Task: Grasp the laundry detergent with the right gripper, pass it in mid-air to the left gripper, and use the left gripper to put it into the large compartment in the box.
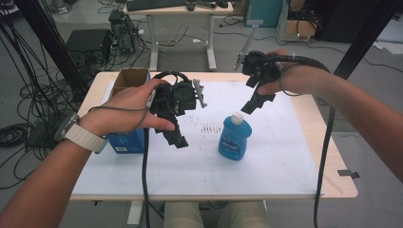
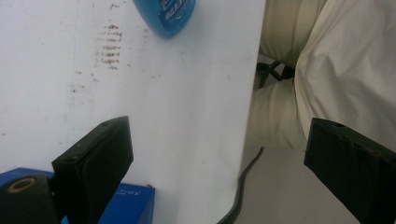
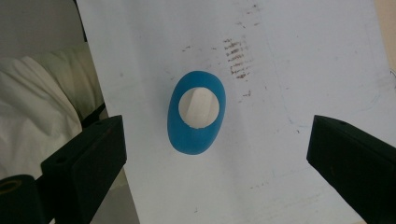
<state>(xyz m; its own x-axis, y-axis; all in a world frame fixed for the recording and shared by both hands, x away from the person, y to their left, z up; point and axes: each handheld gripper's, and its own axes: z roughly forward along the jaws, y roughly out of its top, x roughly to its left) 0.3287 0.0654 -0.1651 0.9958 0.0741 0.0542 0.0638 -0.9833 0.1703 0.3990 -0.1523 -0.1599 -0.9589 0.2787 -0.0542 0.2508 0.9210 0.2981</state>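
In the high view, the left gripper [image 1: 177, 138] hangs over the white sheet [image 1: 266, 166] covering the table [image 1: 332, 156], its jaws angled down and toward the person, just beside a blue box [image 1: 127, 141] at the sheet's left edge; a brown cardboard box [image 1: 129, 79] stands behind. The right gripper [image 1: 252, 105] is held higher, wrist bent, jaws pointing down at the white cap of the blue bottle [image 1: 235, 137], which stands upright near the sheet's middle, apart from both grippers. In the left gripper view, the jaws stand wide apart with nothing between them, above the sheet's near edge and the person's pale trousers [image 2: 345, 60]. In the right gripper view, the jaws gape wide and hold nothing, and the bottle [image 3: 196, 133] is seen from straight above between them, beside brown smudges [image 3: 236, 58] on the sheet.
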